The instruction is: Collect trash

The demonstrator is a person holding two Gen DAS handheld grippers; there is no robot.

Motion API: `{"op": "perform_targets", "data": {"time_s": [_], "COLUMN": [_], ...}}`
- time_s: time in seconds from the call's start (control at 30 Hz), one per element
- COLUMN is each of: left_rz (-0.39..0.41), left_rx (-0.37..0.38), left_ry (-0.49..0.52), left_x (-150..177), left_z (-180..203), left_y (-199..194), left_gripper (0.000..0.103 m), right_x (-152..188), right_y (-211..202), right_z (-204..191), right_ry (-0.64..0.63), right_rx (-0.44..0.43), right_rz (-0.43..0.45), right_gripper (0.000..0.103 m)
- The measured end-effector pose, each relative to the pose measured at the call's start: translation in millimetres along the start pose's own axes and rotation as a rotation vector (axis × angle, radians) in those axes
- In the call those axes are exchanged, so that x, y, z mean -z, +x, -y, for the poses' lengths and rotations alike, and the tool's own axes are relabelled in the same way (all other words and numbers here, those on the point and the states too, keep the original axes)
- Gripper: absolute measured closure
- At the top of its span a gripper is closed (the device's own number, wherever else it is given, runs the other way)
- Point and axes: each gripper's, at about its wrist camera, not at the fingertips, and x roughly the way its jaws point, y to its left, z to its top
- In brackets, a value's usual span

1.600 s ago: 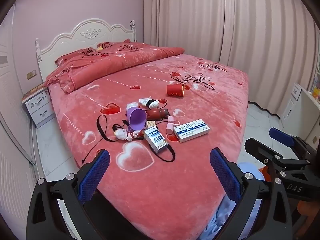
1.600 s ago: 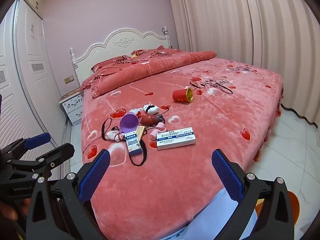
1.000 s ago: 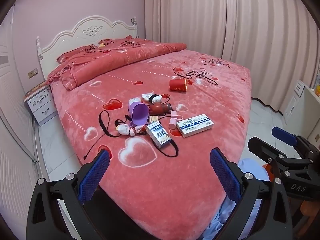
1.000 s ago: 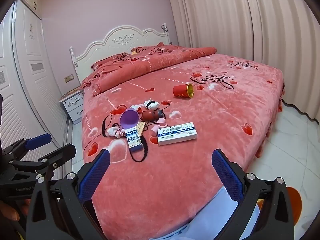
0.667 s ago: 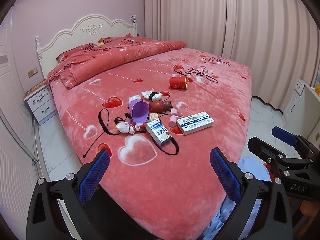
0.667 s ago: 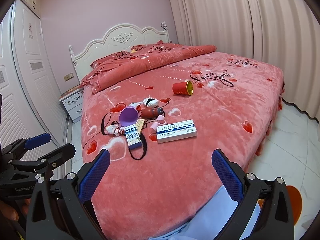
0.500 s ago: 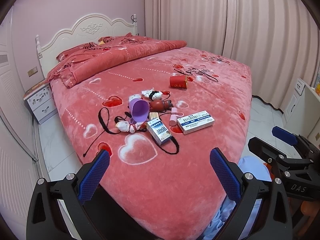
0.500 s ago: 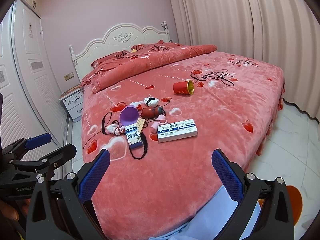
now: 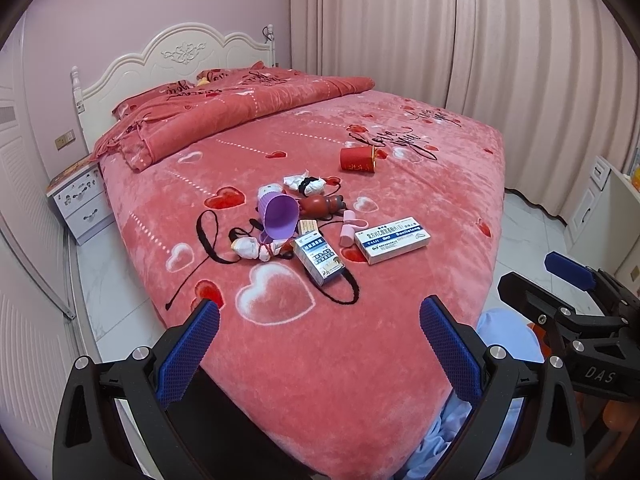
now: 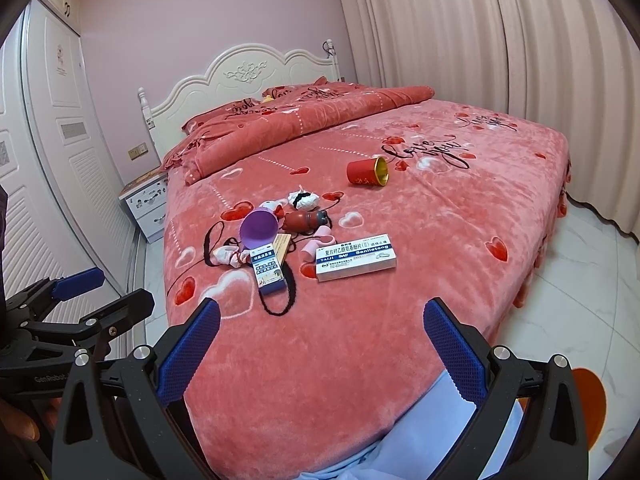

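Left wrist view: the left gripper (image 9: pixel 319 332) hangs over the foot corner of a bed covered in a red plush blanket with white and red hearts (image 9: pixel 400 360), its blue-padded fingers (image 9: pixel 188 350) spread wide apart with nothing between them. The trash lies in a loose cluster near the middle of the blanket, well ahead of the fingers. A purple plastic cup (image 9: pixel 279 216) lies on its side, mouth toward the camera. Just beside it sit a small blue-and-white medicine box (image 9: pixel 319 261) and, further right, a long white box with a blue band (image 9: pixel 394 239). A pale pink tube (image 9: pixel 347 227) lies between the two boxes. A dark red bottle (image 9: pixel 320 205) lies behind the cup, with crumpled white tissue wads (image 9: pixel 308 185) beyond it. A thin black cord (image 9: pixel 208 240) loops across the blanket through the pile. A red paper cup with a gold inside (image 9: pixel 359 159) lies on its side, apart from the rest, further up the bed. The right gripper (image 9: pixel 568 280) shows at the right edge.

Right wrist view: the right gripper (image 10: pixel 320 328) is likewise spread open and empty above the same bed corner. The long white box (image 10: pixel 355 257), small medicine box (image 10: pixel 269 268), purple cup (image 10: pixel 258 230) and red cup (image 10: pixel 367 171) lie ahead. The left gripper (image 10: pixel 76 300) sits at the left edge. A white bedside cabinet (image 10: pixel 146 208) stands beside the headboard.
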Motion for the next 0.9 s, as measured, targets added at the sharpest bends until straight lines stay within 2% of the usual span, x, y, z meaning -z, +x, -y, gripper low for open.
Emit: {"op": "perform_targets", "data": {"time_s": [0.9], "left_rz": [-0.002], "left_rx": [0.0], "left_ry": [0.003], "left_x": [2.6], "left_z": [-0.3], "left_y": [1.2], "left_gripper": [0.004], "right_x": [2.2], "right_y": [1.4], "right_z": [0.3], "right_ry": [0.015], "right_rx": [-0.02], "right_rz": [-0.009], "right_gripper": [0.004]}}
